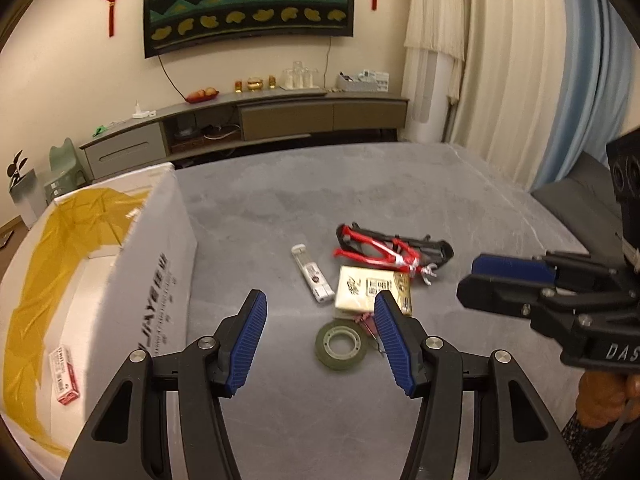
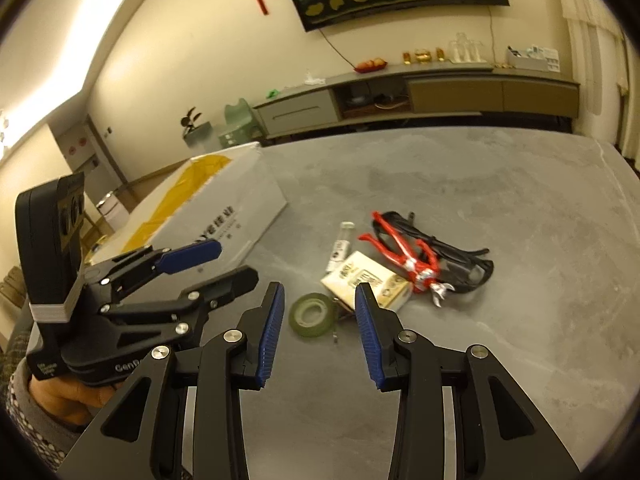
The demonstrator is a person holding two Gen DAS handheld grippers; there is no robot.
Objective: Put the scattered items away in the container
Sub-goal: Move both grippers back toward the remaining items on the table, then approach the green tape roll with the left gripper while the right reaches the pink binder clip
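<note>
- White cardboard box (image 1: 152, 280), yellow tape lining inside, holds one small red-and-white packet (image 1: 64, 374).
- Left gripper (image 1: 320, 334) and right gripper (image 2: 320, 320): fingers apart, empty.

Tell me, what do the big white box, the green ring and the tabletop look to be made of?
The box looks like cardboard: matte white, flat folded walls, printed lettering, yellow tape inside. The ring seems a roll of plastic tape: glossy dull green wound around a pale core. The tabletop has a mottled grey, stone-like finish; real stone or a printed surface, I cannot tell.
</note>
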